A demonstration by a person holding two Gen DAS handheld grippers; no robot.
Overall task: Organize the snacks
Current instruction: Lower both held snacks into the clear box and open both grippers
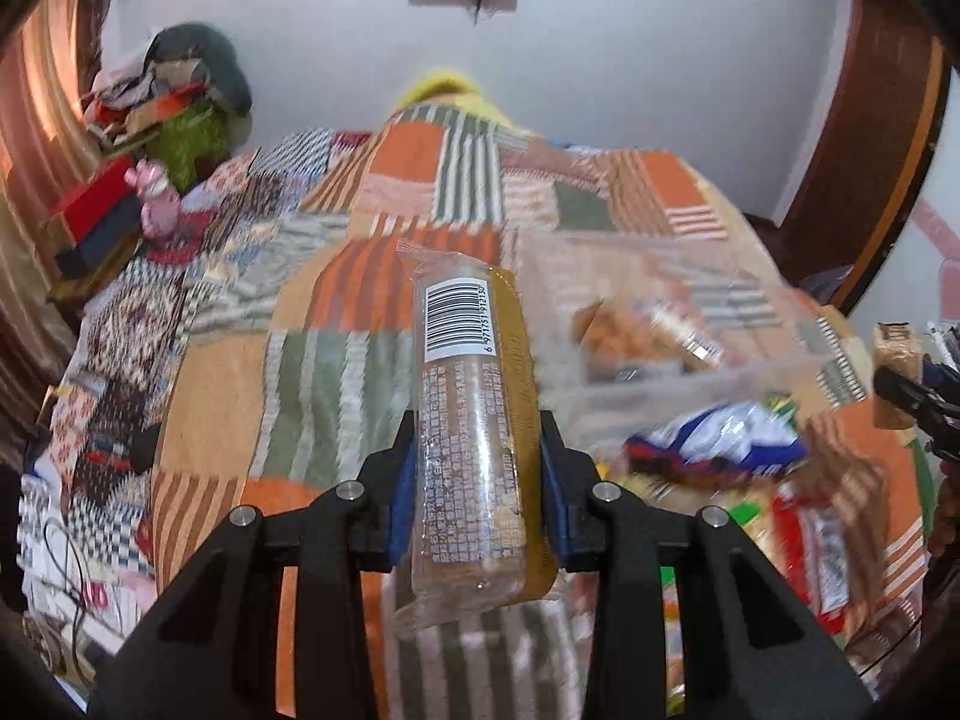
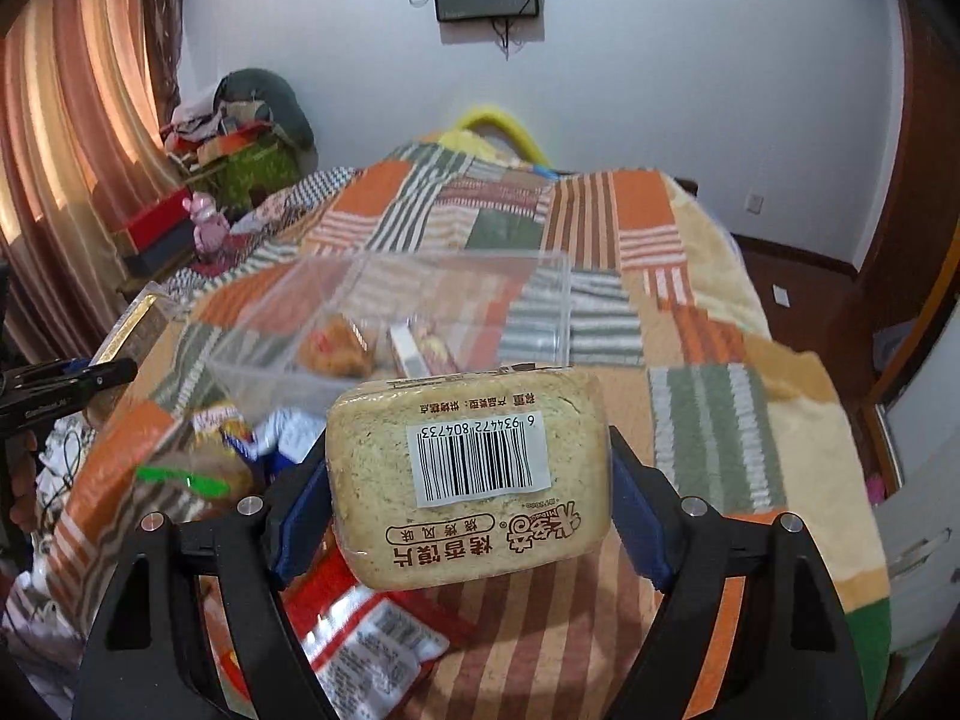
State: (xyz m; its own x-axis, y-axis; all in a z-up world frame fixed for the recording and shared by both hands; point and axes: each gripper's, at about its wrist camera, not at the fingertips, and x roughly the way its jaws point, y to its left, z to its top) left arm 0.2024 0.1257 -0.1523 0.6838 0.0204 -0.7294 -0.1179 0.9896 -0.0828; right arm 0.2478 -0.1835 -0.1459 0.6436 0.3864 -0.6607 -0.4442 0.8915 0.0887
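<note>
Left gripper [image 1: 477,474] clamps a biscuit sleeve [image 1: 471,420]; right gripper [image 2: 471,501] clamps seemingly a toast pack [image 2: 468,480].

Snacks in clear bin [image 1: 654,330] blurred
</note>
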